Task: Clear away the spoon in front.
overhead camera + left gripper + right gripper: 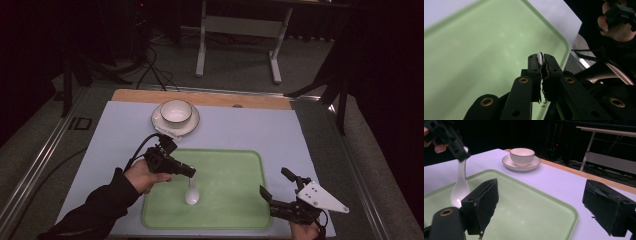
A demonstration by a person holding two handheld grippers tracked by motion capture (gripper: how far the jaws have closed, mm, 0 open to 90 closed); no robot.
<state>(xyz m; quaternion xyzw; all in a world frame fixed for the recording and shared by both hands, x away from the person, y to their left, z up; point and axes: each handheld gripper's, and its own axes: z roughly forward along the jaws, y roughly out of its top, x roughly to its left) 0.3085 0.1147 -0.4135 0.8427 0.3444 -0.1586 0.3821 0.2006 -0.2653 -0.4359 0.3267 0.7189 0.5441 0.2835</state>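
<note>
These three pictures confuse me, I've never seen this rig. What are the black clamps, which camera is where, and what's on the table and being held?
A person holds a black two-jaw tool in each hand. The high view looks down on the table; the other two cameras ride on the tools.

The left hand-held gripper is shut on the handle of a white ceramic spoon, whose bowl hangs down over the pale green plastic tray. The right hand-held gripper is open and holds nothing.

Behind the tray, a white bowl sits on a white saucer.
</note>
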